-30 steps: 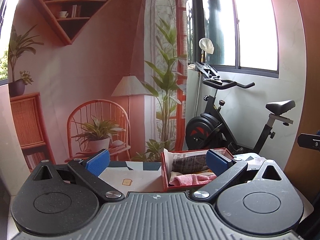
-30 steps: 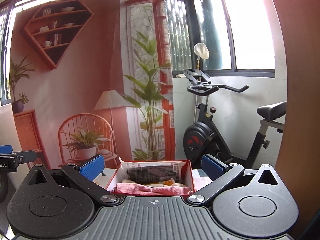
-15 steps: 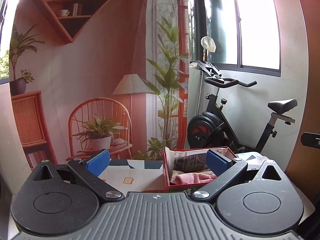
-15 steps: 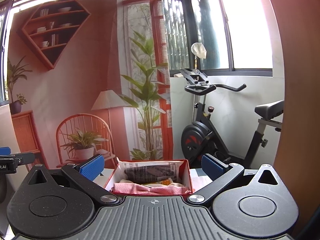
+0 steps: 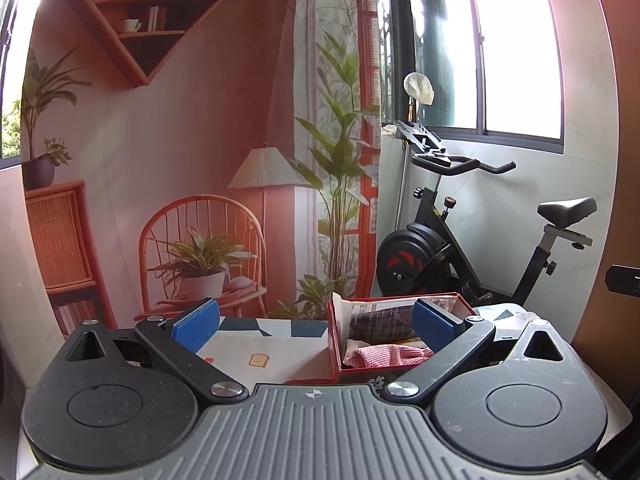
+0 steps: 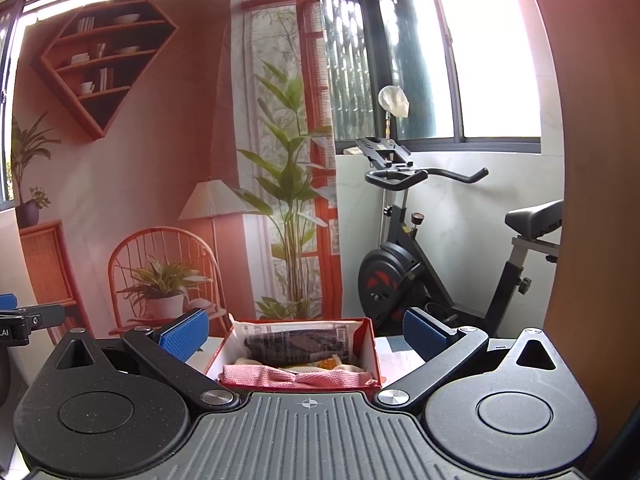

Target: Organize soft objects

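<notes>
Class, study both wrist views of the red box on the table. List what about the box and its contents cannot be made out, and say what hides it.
1. Left wrist view: the red box has its right side covered by the left gripper's finger.
2. Right wrist view: the gripper body cuts off the box's near wall below the pink cloth.
3. Both views: the print on the dark packet is too small to read.
4. The pale and orange items are mostly buried; unidentifiable.

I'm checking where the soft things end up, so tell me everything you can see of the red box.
The red box is an open, lidless rectangular carton, seemingly cardboard, with white inner walls. It sits upright on the patterned table, straight ahead of the right gripper and right of centre for the left gripper. Inside lie a pink cloth along the near wall, a dark packaged item at the back, and pale and orange pieces between. Neither gripper touches it.
</notes>
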